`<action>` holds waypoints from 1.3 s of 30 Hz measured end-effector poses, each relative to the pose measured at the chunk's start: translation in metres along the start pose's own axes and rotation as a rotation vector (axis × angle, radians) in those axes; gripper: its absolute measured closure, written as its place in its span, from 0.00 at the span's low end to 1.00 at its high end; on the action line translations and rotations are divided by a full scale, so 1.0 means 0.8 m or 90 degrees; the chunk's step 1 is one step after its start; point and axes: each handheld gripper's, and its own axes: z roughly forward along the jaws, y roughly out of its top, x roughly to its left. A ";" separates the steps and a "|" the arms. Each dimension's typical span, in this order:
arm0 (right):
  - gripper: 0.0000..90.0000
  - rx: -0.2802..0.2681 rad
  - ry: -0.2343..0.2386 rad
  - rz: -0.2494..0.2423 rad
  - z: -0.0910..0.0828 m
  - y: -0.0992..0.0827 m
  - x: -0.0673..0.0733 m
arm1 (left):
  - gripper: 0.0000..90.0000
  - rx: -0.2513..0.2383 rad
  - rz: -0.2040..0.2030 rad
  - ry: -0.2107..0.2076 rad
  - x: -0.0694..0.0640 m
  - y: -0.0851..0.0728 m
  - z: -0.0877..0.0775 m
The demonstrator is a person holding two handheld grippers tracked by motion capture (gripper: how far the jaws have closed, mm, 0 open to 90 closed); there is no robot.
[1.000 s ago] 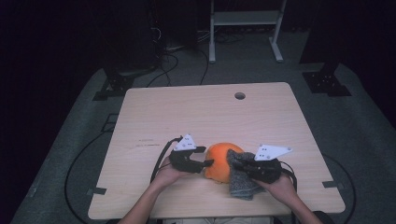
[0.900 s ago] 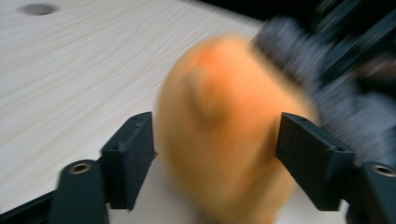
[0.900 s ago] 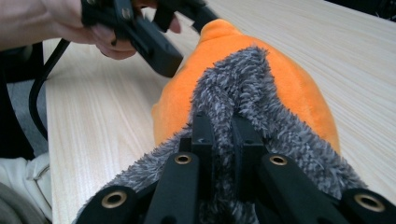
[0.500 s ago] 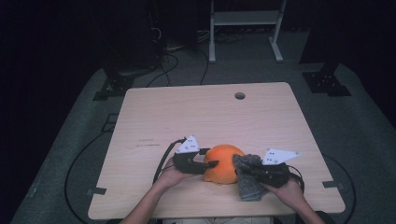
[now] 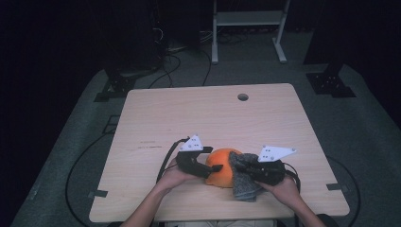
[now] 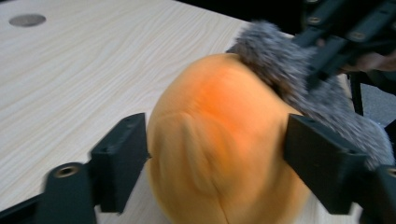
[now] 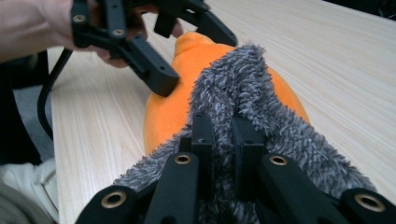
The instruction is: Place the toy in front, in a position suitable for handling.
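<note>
Fingers of left gripper (image 5: 213, 169) straddle the orange ball (image 5: 222, 173) near the desk's (image 5: 198, 113) front edge, having just been spreading; ball sits between them, unpinched. High view: right gripper (image 5: 245, 166) sits closer in than before. Left gripper view: ball (image 6: 219, 140) could roll away. Right gripper view: fingers pinch grey cloth (image 7: 252, 102); a tug may drag it off.

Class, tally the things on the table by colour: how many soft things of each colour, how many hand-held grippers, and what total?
Orange soft thing: 1
Grey fluffy cloth: 1
Black hand-held grippers: 2, left and right
Total: 4
</note>
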 end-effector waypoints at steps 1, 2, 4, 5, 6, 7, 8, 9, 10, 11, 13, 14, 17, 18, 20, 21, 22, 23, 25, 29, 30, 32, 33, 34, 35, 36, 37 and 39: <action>0.91 0.001 -0.004 -0.005 -0.001 0.000 0.002 | 0.31 0.000 0.011 0.000 -0.002 0.001 0.002; 0.91 0.004 -0.009 -0.005 -0.002 0.000 0.002 | 0.38 0.000 0.026 0.009 -0.005 0.001 0.003; 0.91 0.006 -0.018 -0.007 -0.006 0.002 0.000 | 0.51 -0.010 0.060 0.027 -0.010 0.006 0.002; 0.91 0.002 -0.027 -0.010 -0.009 0.004 -0.002 | 0.54 -0.023 0.064 0.031 -0.012 0.009 0.002; 0.91 -0.008 -0.035 -0.013 -0.014 0.008 -0.004 | 0.56 -0.035 0.076 0.035 -0.012 0.013 0.001; 0.91 -0.020 -0.039 -0.013 -0.018 0.012 -0.006 | 0.57 -0.048 0.094 0.045 -0.013 0.016 0.001; 0.91 -0.032 -0.045 -0.015 -0.022 0.018 -0.008 | 0.58 -0.054 0.120 0.061 -0.015 0.019 0.003; 0.91 -0.044 -0.051 -0.015 -0.024 0.023 -0.011 | 0.58 -0.056 0.142 0.072 -0.016 0.022 0.005; 0.91 -0.055 -0.055 -0.012 -0.025 0.027 -0.014 | 0.58 -0.061 0.165 0.082 -0.016 0.024 0.006; 0.91 -0.059 -0.060 -0.011 -0.024 0.032 -0.018 | 0.58 -0.069 0.181 0.082 -0.015 0.024 0.009; 0.91 -0.062 -0.074 -0.006 -0.018 0.036 -0.028 | 0.58 -0.066 0.185 0.073 -0.008 0.020 0.012; 0.91 -0.054 -0.069 0.009 -0.011 0.035 -0.036 | 0.57 -0.063 0.181 0.069 -0.006 0.018 0.012; 0.91 -0.040 -0.046 0.033 0.006 0.028 -0.042 | 0.49 -0.061 0.134 0.048 0.003 0.008 0.007; 0.91 -0.037 -0.039 0.030 0.011 0.027 -0.038 | 0.41 -0.063 0.110 0.043 0.006 0.006 0.004; 0.91 -0.029 -0.033 0.007 0.020 0.028 -0.025 | 0.26 -0.074 0.048 0.033 0.011 0.007 -0.001; 0.91 -0.028 -0.020 0.001 0.024 0.029 -0.019 | 0.25 -0.072 0.035 0.032 0.012 0.006 -0.002; 0.91 -0.028 -0.014 -0.006 0.027 0.030 -0.013 | 0.30 -0.060 0.042 0.037 0.010 0.004 -0.002; 0.91 -0.025 -0.022 -0.019 0.028 0.032 -0.007 | 0.38 -0.057 0.055 0.043 0.008 0.001 -0.002; 0.91 -0.022 -0.026 -0.028 0.025 0.032 -0.006 | 0.46 -0.060 0.068 0.049 0.002 -0.005 -0.004; 0.91 -0.015 -0.033 0.000 0.008 0.015 -0.019 | 0.49 -0.063 0.072 0.043 0.001 -0.015 -0.011; 0.91 -0.011 -0.038 0.008 0.004 0.008 -0.023 | 0.49 -0.063 0.071 0.041 0.001 -0.017 -0.013; 0.91 0.000 -0.049 0.029 -0.006 -0.004 -0.030 | 0.49 -0.066 0.072 0.038 0.000 -0.020 -0.015; 0.91 0.006 -0.054 0.034 -0.010 -0.008 -0.033 | 0.49 -0.064 0.075 0.039 -0.001 -0.021 -0.016; 0.91 0.009 -0.060 0.039 -0.015 -0.011 -0.035 | 0.50 -0.062 0.081 0.038 -0.002 -0.021 -0.017; 0.91 0.003 -0.060 0.047 -0.018 -0.013 -0.036 | 0.50 -0.064 0.080 0.036 -0.003 -0.022 -0.017; 0.91 -0.011 -0.053 0.053 -0.021 -0.011 -0.036 | 0.50 -0.063 0.080 0.035 -0.003 -0.022 -0.018; 0.91 -0.028 -0.042 0.054 -0.023 -0.007 -0.033 | 0.50 -0.064 0.078 0.035 -0.003 -0.022 -0.017; 0.91 -0.048 -0.028 0.041 -0.020 0.005 -0.027 | 0.50 -0.062 0.077 0.032 -0.003 -0.022 -0.017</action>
